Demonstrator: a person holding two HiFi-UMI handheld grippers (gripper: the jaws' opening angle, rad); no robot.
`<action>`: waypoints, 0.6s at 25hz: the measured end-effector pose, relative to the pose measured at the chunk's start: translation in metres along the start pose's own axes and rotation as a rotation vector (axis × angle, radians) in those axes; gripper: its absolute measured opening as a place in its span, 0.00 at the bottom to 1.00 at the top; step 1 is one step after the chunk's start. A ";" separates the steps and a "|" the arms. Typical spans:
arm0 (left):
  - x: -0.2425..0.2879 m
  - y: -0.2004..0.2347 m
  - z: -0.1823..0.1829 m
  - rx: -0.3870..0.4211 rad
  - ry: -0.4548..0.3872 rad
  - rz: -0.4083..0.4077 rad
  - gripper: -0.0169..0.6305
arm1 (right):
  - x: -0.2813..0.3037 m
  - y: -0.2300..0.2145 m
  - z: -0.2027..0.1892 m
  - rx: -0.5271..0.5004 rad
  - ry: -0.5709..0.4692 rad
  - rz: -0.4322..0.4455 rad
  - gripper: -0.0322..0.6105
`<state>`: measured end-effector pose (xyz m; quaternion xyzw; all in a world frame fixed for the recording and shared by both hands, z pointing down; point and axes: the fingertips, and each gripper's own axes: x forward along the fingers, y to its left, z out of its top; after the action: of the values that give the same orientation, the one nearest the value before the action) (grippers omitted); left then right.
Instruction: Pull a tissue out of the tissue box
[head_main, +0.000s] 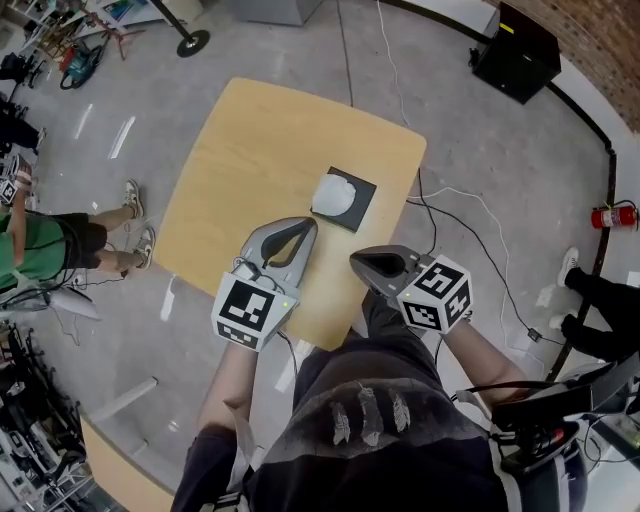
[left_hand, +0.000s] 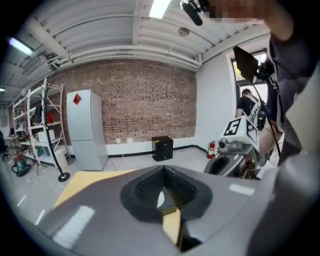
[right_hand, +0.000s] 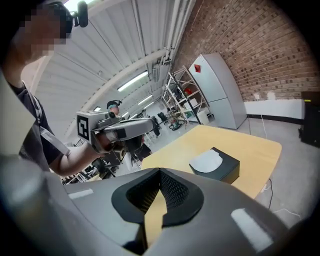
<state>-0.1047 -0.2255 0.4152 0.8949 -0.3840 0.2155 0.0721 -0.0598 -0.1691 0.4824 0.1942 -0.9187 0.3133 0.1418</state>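
Two empty grippers, jaws fully together: left gripper (head_main: 308, 224) and right gripper (head_main: 357, 262) near the tissue box (head_main: 360, 196), touching nothing.

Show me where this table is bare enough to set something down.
Bare wood covers the far and left parts of the table, between its edges and the tissue box. The near edge is crowded: the left gripper and right gripper hang there, close to the box.
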 end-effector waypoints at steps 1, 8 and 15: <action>0.008 0.004 -0.006 -0.011 0.026 0.000 0.03 | 0.001 -0.004 -0.002 -0.002 0.012 -0.007 0.05; 0.043 0.032 -0.043 -0.058 0.155 0.010 0.35 | 0.010 -0.012 -0.013 0.007 0.070 -0.010 0.05; 0.080 0.047 -0.100 -0.147 0.316 -0.050 0.53 | 0.023 -0.030 -0.031 0.033 0.113 -0.031 0.05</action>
<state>-0.1226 -0.2816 0.5387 0.8514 -0.3604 0.3228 0.2023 -0.0622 -0.1772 0.5301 0.1930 -0.9007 0.3367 0.1951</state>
